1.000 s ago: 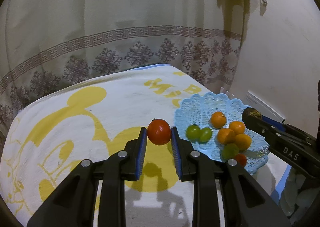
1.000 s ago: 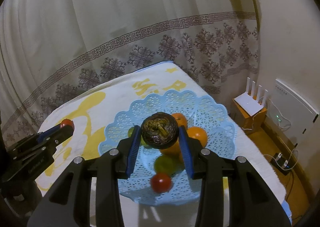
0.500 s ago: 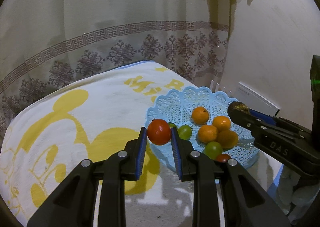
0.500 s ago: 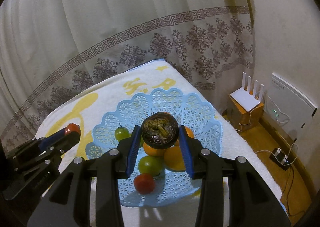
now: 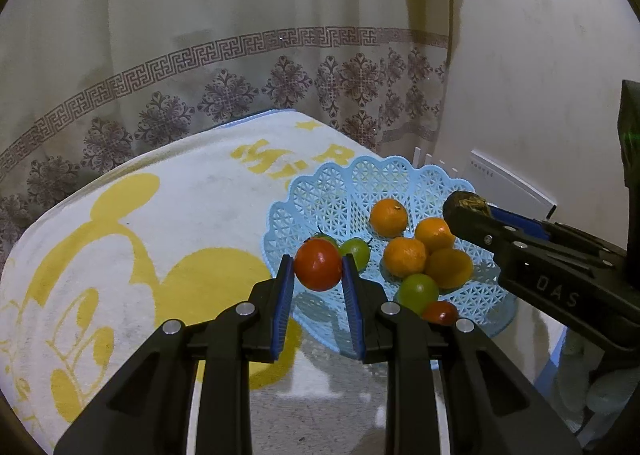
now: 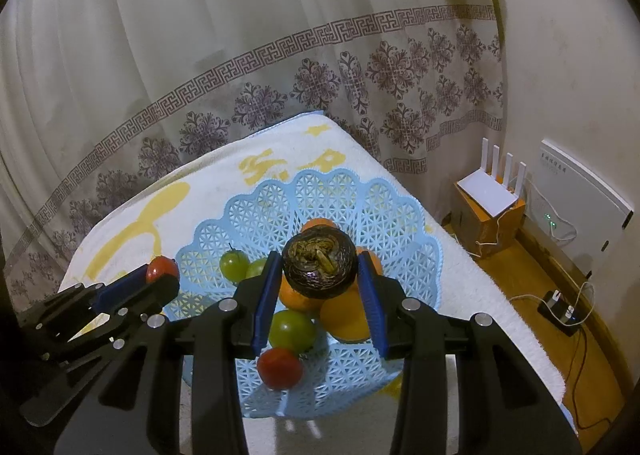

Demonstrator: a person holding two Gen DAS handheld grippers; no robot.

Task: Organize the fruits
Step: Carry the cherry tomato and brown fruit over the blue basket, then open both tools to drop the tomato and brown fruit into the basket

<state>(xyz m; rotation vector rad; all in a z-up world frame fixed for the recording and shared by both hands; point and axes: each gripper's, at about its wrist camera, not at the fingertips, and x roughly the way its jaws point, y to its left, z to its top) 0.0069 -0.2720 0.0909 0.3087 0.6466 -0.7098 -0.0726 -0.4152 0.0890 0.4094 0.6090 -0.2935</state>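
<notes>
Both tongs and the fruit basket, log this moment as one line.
left tongs: shut on red tomato | right tongs: shut on dark round fruit | blue basket: oranges, green and red fruits inside

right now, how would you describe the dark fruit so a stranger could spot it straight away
Find the pale blue lattice basket on the yellow and white towel, full of oranges and green and red fruit. Just above that pile, the right gripper holds the dark fruit between its blue-lined jaws. It is the only blackish-purple one, with a dried brown, curled stem end facing the camera.
</notes>
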